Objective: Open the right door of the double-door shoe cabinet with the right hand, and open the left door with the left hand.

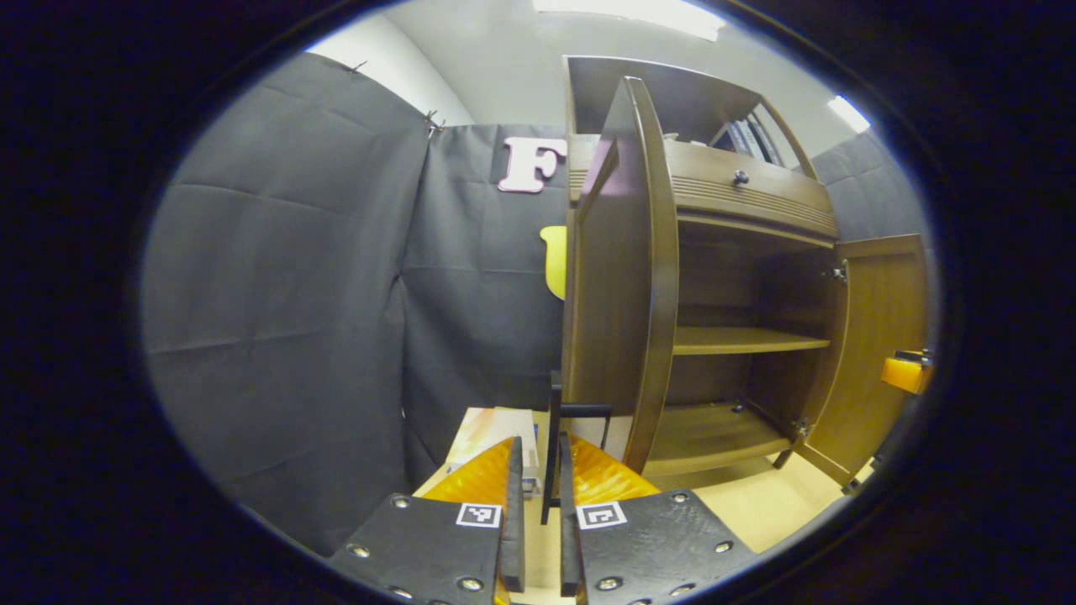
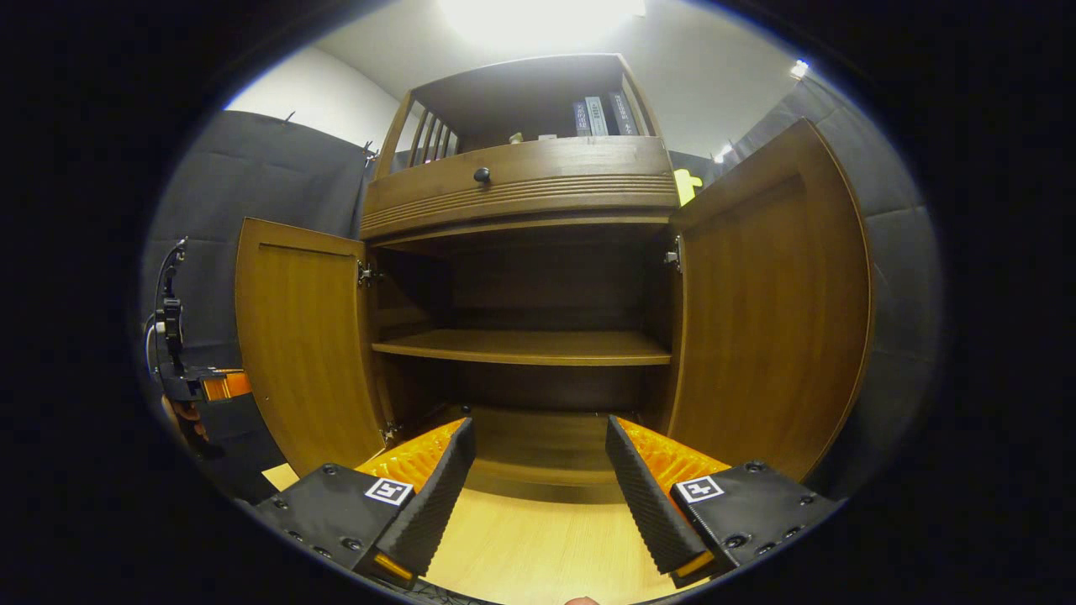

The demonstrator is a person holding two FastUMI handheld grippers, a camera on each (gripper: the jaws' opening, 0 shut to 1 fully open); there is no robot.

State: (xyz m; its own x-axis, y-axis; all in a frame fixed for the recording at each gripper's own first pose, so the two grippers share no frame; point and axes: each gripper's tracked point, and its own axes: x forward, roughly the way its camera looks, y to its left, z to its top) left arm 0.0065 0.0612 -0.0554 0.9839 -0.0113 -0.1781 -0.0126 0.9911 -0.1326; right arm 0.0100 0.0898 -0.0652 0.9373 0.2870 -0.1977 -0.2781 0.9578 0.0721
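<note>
The brown shoe cabinet (image 2: 521, 181) stands with both doors swung open. In the left gripper view the left door (image 1: 622, 269) shows edge-on, and my left gripper (image 1: 538, 512) is shut on its dark bar handle (image 1: 552, 437). The right door (image 1: 874, 353) stands wide open at the far right of that view. In the right gripper view my right gripper (image 2: 538, 496) is open and holds nothing, low in front of the cabinet's bottom compartment, between the left door (image 2: 303, 336) and the right door (image 2: 773, 302). The left gripper (image 2: 197, 386) and a hand show behind the left door.
Inside is one bare middle shelf (image 2: 521, 344). Above the doors is a drawer with a dark knob (image 2: 482, 175), and books (image 2: 601, 113) stand on the top shelf. Black cloth wall (image 1: 294, 319) hangs left of the cabinet. The floor (image 2: 546, 555) is pale wood.
</note>
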